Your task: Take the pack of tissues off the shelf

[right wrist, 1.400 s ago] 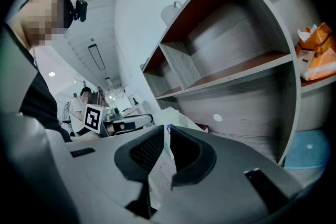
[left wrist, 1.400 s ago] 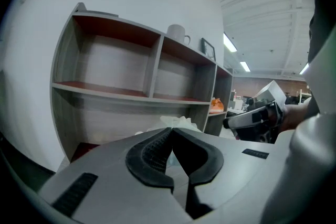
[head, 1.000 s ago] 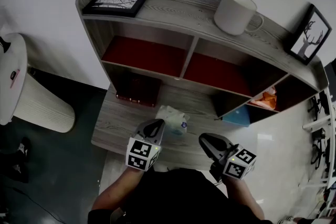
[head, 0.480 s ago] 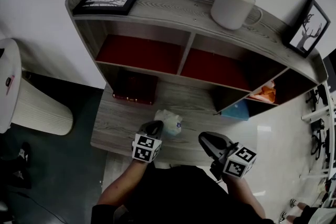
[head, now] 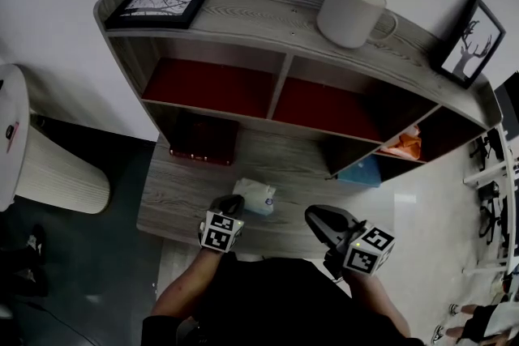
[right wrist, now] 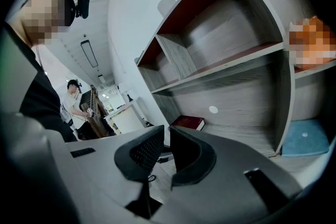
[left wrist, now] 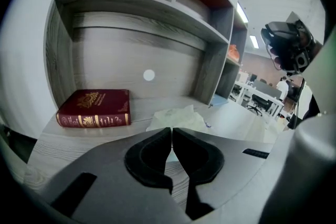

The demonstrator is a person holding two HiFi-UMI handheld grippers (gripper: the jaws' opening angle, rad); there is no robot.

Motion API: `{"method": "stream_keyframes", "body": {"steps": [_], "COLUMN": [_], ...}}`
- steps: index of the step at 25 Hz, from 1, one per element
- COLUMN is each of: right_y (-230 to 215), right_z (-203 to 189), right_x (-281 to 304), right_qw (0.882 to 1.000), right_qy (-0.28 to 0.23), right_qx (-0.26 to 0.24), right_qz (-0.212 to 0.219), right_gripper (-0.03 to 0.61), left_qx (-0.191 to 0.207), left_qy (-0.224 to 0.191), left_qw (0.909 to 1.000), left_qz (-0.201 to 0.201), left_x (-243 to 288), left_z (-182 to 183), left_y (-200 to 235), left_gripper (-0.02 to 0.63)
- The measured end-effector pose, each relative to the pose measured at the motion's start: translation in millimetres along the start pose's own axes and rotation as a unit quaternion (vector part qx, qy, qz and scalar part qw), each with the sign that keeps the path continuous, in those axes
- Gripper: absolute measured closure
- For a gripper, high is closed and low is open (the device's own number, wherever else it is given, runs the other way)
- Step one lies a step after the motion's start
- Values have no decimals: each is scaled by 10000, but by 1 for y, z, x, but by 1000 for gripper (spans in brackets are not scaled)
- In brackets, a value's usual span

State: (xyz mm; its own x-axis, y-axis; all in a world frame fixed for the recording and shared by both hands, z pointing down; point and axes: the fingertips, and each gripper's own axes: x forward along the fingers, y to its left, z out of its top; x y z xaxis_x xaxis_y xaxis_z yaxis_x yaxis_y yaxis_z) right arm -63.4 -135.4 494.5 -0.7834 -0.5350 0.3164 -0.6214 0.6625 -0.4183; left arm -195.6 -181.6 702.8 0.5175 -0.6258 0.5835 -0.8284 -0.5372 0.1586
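The pack of tissues (head: 256,197) lies on the surface (head: 182,192) at 1 o'clock from our left hand-held gripper (head: 233,204), which pinches its near edge. Our right hand-held gripper (head: 318,215), closed and empty, is farther off.

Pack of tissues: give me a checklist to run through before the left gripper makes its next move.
1. Left gripper grip: jaws together on the near edge of the pack of tissues: ok.
2. Pack out of the shelf compartments, over the open front of the bottom board: ok.
3. Pack's weight fully on the board, not hanging from the jaws: cannot tell.
4. Red book lies apart from the pack, to its left in the left gripper view: ok.
5. Right gripper shut, nothing between its jaws, off to the side of the pack: ok.
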Motion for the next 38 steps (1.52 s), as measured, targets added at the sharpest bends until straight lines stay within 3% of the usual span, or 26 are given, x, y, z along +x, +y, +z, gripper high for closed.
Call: {"method": "stream_keyframes", "body": {"steps": [3,5,13,19,26,38], "right_y": [-5,-10,-22,-25,-43,-104], "right_z": [2,4,24,34,47,69], "right_x": [-2,-4,-7,-3,-23,-105], "right_qw": [10000,10000,9999,9996,9990,9952], "right_qy": [3,-8,-120,-155,-431,-886], "right_qx": [-8,-11,-50,-163,-144,-296], "right_qz": [1,-3,66,151,17,-299], "right_gripper": [558,558,558,558,558,558], "left_qx": [-47,-182,-279,-135,26,423], "left_qy": [135,141,-452,-948,-1224,-1821], "left_qw": [9999,9995,9979,9951,9925,9819], "left_qz": [78,196,360,258,-55,-310], "left_x": [3,2,-25,-49,-65,-64], "left_z": [-7,-8,42,91,134,210], "left_y": [6,13,16,3,-33,-114], "left_gripper": [583,461,419,419,423,474]}}
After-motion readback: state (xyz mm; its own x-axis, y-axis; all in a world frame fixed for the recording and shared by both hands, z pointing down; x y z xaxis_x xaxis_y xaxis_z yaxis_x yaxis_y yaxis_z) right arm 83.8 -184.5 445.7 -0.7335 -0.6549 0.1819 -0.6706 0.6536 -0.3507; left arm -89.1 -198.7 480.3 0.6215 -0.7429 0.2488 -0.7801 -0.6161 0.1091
